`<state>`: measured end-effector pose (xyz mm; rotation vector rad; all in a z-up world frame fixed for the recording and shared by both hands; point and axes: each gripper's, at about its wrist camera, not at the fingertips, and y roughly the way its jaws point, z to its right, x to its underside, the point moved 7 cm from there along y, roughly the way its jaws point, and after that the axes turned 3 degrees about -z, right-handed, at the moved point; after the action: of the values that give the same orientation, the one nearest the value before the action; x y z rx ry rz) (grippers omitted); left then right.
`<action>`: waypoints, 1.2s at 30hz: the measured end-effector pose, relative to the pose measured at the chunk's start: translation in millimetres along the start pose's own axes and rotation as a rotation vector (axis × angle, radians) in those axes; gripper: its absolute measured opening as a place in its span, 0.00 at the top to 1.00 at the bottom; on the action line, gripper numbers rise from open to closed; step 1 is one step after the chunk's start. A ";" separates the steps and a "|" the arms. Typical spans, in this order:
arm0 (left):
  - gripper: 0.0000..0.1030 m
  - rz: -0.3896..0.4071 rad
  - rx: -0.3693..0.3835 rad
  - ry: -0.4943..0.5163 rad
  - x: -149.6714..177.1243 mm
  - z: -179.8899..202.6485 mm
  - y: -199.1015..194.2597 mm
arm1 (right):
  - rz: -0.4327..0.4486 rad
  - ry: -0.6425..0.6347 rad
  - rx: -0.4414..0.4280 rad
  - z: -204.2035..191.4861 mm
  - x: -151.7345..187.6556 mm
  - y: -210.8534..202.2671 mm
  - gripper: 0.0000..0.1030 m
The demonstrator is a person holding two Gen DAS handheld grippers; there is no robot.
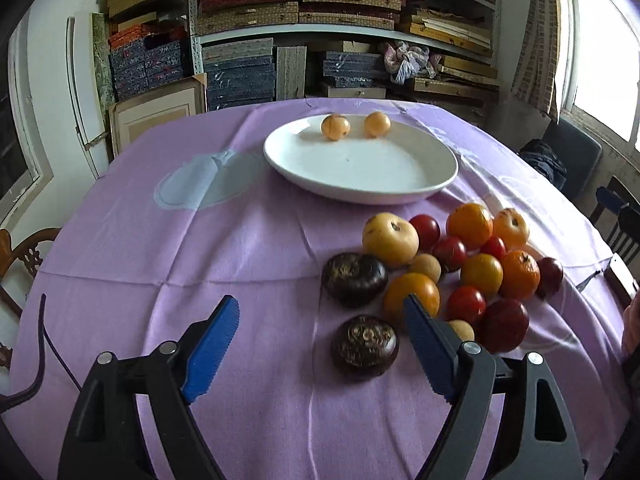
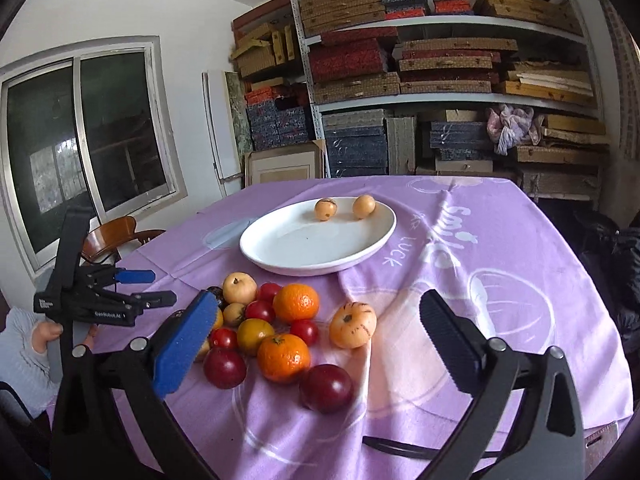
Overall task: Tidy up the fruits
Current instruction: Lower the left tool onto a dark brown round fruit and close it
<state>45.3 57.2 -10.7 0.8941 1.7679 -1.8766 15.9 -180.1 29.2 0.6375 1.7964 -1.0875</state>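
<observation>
A white plate [image 1: 360, 168] sits at the far middle of the purple tablecloth and holds two small tan fruits [image 1: 335, 127]; the plate also shows in the right wrist view [image 2: 304, 248]. A pile of oranges [image 1: 469, 225], red fruits [image 1: 504, 325], a pale apple [image 1: 390, 239] and two dark round fruits [image 1: 364, 347] lies nearer, to the right. My left gripper [image 1: 320, 304] is open and empty, just above the near dark fruit. My right gripper [image 2: 316, 304] is open and empty above the pile [image 2: 283, 357]. The left gripper also shows in the right wrist view [image 2: 138, 286].
The purple tablecloth [image 1: 160, 264] covers a round table. Shelves stacked with boxes [image 2: 440, 80] stand behind it. A wooden chair [image 2: 116, 236] and a window [image 2: 80, 136] are at the left. A black cable [image 1: 44, 344] lies at the near left edge.
</observation>
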 end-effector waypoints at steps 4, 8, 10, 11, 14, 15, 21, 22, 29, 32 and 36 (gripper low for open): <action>0.18 -0.013 -0.008 0.015 6.2 4.7 8.0 | -0.005 0.032 -0.008 5.8 2.9 -1.9 0.04; 0.18 -0.015 0.005 0.026 5.7 8.2 10.1 | -0.048 0.015 -0.007 -2.8 5.1 8.6 0.04; 0.18 -0.022 0.011 0.029 5.4 9.0 12.1 | -0.067 0.004 -0.002 -5.8 7.6 12.5 0.04; 0.18 -0.023 0.019 0.027 5.3 9.3 12.2 | -0.076 0.002 0.002 -6.2 9.1 13.9 0.04; 0.18 -0.027 0.041 0.023 5.6 11.3 12.5 | -0.101 0.007 0.003 -6.6 10.5 18.9 0.04; 0.18 -0.035 0.048 0.026 6.9 13.4 13.5 | -0.108 0.008 0.000 -7.3 12.1 19.7 0.04; 0.18 -0.083 0.058 0.069 14.4 29.3 22.9 | -0.125 0.006 0.002 -10.3 13.5 23.3 0.04; 0.18 -0.087 0.039 0.078 15.1 30.3 24.5 | -0.127 0.009 0.002 -10.0 14.0 23.6 0.04; 0.18 -0.138 0.026 0.047 18.0 24.1 36.0 | -0.134 0.018 0.001 -9.8 13.8 23.3 0.04; 0.18 -0.151 -0.001 0.005 17.1 14.1 38.9 | -0.137 0.021 -0.001 -9.7 13.7 24.6 0.04; 0.18 -0.153 -0.036 -0.042 18.5 -2.4 37.9 | -0.139 0.023 -0.002 -9.9 14.5 24.8 0.04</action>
<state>58.4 57.8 -50.8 0.7185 1.8856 -1.9355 24.4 -159.9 8.1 0.5318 1.8844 -1.1747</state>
